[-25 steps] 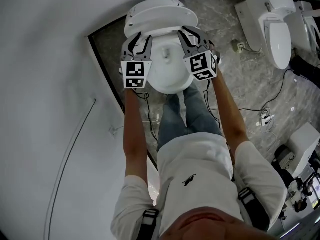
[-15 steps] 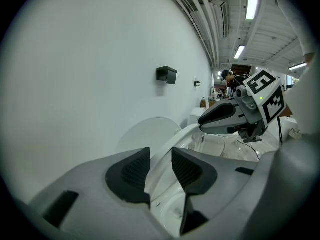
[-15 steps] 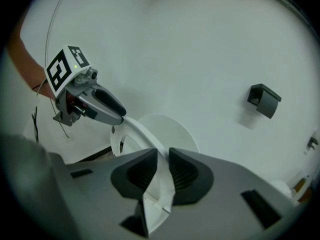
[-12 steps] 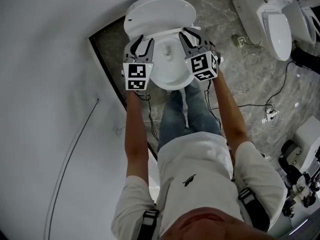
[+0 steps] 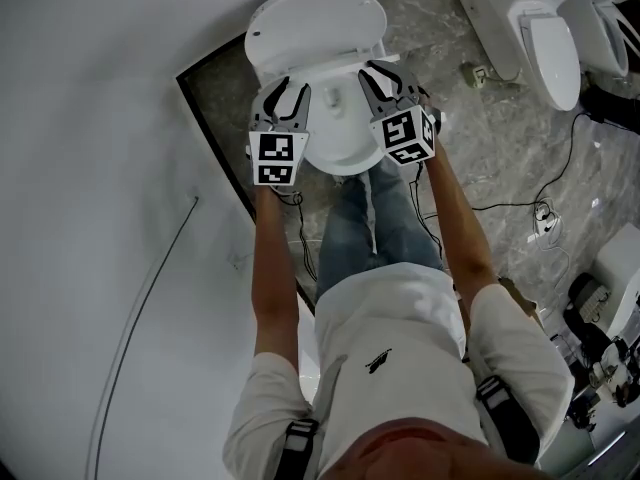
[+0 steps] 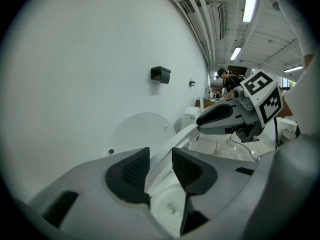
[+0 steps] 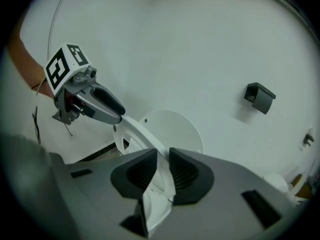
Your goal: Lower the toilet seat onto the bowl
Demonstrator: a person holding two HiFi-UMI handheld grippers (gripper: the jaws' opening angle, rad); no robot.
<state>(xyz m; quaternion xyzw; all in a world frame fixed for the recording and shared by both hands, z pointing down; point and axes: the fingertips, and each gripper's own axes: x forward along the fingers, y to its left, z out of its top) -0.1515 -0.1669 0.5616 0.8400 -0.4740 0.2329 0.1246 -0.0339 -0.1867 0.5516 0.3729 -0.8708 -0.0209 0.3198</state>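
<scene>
L gripper [image 5: 283, 98] pinches the seat [image 5: 335, 68] on its left side, jaws nearly closed on the rim. Seat's partway down, tilted betw. the upright lid [image 5: 315, 18] and the bowl [image 5: 338, 153], not yet resting on it. R gripper [image 5: 385, 80] clamps the right side the same way. Two-sided hold prob. keeps it level and stops a slam.

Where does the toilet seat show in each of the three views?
Head view: toilet seat, top centre, spanning left gripper and right gripper.
Left gripper view: toilet seat, lower centre, between the fingers.
Right gripper view: toilet seat, centre-left arc into the fingers.
Shared landmark: raised lid behind it.
</scene>
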